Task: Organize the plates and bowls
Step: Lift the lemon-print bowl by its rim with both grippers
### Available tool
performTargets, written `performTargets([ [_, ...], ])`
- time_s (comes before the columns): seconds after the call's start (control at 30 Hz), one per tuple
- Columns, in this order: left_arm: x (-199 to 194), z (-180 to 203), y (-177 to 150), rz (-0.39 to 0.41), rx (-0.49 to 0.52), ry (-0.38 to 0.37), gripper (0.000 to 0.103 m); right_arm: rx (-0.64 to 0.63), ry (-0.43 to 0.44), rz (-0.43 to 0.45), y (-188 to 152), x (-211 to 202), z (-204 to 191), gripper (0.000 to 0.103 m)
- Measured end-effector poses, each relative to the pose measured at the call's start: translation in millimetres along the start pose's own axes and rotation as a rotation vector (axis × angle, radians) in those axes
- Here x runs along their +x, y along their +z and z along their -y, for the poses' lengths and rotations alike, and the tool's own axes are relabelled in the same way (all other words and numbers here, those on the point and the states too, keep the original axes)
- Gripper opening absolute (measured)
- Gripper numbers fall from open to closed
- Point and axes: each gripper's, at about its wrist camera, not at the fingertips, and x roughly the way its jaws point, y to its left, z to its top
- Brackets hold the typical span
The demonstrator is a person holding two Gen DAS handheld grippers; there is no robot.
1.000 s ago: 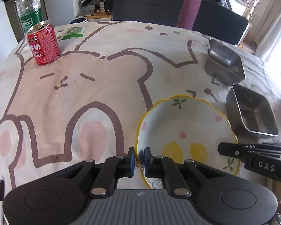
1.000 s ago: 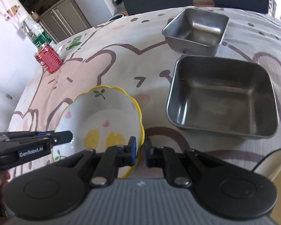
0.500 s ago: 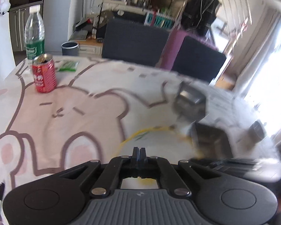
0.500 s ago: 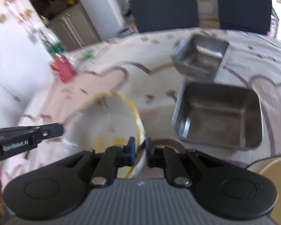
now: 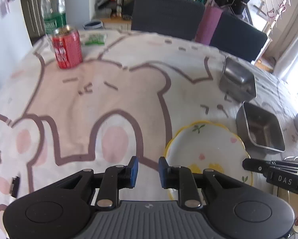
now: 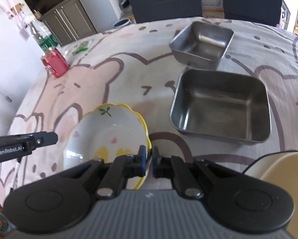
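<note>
We are midway through moving the yellow-rimmed bowl [image 6: 107, 135]. Our right gripper [image 6: 148, 160] is clenched on its near rim, and the bowl sits low over the tablecloth [image 5: 109, 99], just beside the larger steel tray [image 6: 221, 104]; whether it touches the cloth we cannot tell. Our left gripper [image 5: 148, 172] has just been opening, its fingers released with nothing between them, just left of the bowl. Next, we judge, the right hand alone must carry the bowl, keeping it level, to wherever it stacks.
</note>
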Motion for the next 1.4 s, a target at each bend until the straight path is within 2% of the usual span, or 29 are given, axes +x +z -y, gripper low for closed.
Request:
performTargets([
  [0.07, 5.2, -1.1, -0.3, -0.006, 0.000, -0.011, 0.024, -0.007, -0.021, -0.012, -1.0, 4.9, -0.5, 0.007],
  [0.27, 10.3, 1.4, 3.4, 0.006, 0.004, -0.017, 0.021, 0.001, -0.010, -0.016, -1.8, 7.7, 2.1, 0.007],
  [0.47, 0.8, -0.6, 7.5, 0.016, -0.029, -0.073, 0.023, -0.018, -0.020, -0.030, -2.8, 11.7, -2.2, 0.010],
  [0.63, 16.9, 10.6, 0.5, -0.062, 0.017, -0.085, 0.022, -0.004, -0.031, -0.053, -6.9, 16.2, -4.1, 0.012],
  [0.73, 24.1, 14.5, -0.9, -0.081, 0.025, -0.089, 0.021, 0.028, -0.009, -0.092, -7.9, 21.5, -2.8, 0.011],
  [0.83, 32.6, 16.6, -3.8, -0.107, 0.033, -0.078, 0.014, 0.022, -0.024, -0.104, -7.7, 25.7, -4.7, 0.011],
  [0.9, 39.0, 17.9, -6.2, -0.124, 0.042, -0.084, 0.015, 0.023, -0.028, -0.105, -7.0, 27.7, -4.7, 0.011],
  [1.07, 41.0, 17.0, -4.8, -0.111, 0.032, -0.088, 0.013, 0.029, -0.013, -0.099, -4.2, 32.4, 0.4, 0.012],
  [1.4, 25.7, 22.5, -5.9, -0.067, 0.052, -0.086, 0.010, -0.052, -0.048, -0.078, -0.8, 25.9, -11.6, 0.012],
])
